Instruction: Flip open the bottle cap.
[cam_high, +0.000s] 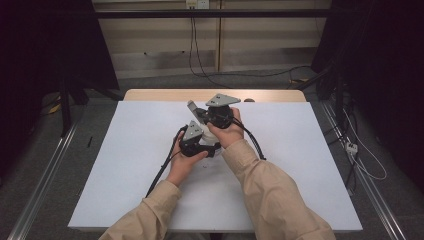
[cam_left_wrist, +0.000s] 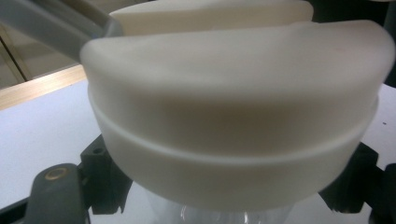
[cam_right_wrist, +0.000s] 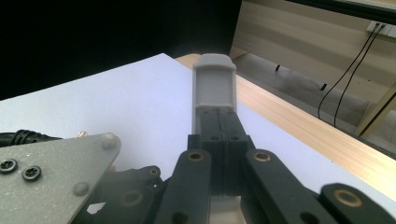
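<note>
Grippers held close together near the far middle of the white table (cam_high: 125, 165), well clear of its edges, bare sheet open on both sides. Left gripper (cam_left_wrist: 233, 205) clamped around a clear jar (cam_left_wrist: 219, 215) capped with a cream lid (cam_left_wrist: 233, 121), nothing discernible inside. Right gripper (cam_right_wrist: 215, 88) just behind it, jaws pressed together, empty, pointing toward the wooden far edge (cam_right_wrist: 317, 135).

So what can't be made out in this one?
- High view: whatever the left gripper holds sits under both hands.
- Left gripper view: the white lid is close and blurred; the clear body beneath is cut off by the bottom edge.
- Right gripper view: the shut right gripper covers the table behind it.
</note>
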